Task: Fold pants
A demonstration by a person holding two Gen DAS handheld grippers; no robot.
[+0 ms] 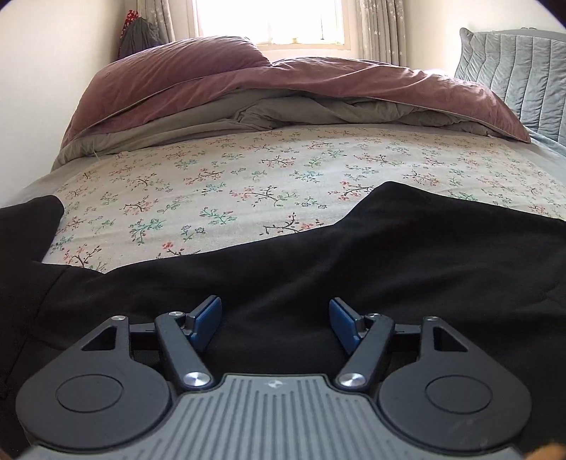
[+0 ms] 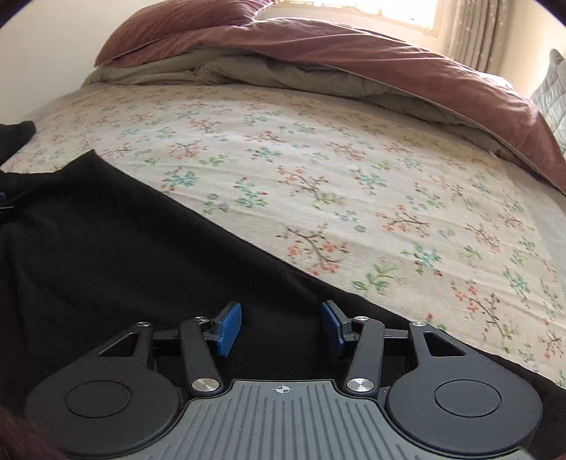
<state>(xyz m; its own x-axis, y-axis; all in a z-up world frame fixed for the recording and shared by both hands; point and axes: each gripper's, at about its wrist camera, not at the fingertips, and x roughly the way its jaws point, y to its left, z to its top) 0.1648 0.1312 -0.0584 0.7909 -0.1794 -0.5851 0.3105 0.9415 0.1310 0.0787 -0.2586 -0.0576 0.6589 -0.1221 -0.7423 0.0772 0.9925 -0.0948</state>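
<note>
Black pants (image 1: 406, 254) lie spread across the near part of a bed with a floral sheet (image 1: 247, 177). My left gripper (image 1: 275, 318) is open, its blue pads (image 1: 207, 320) wide apart just above the black cloth, holding nothing. In the right wrist view the pants (image 2: 106, 254) fill the lower left, their edge running diagonally over the floral sheet (image 2: 353, 177). My right gripper (image 2: 281, 325) is open and empty, low over the cloth near that edge. A bit of the left gripper (image 2: 3, 201) shows at the far left.
A bunched maroon and grey duvet (image 1: 283, 88) lies across the far end of the bed, with a grey quilted pillow (image 1: 513, 70) at the right and a bright window (image 1: 269, 21) behind. A white wall (image 1: 42, 88) runs along the left.
</note>
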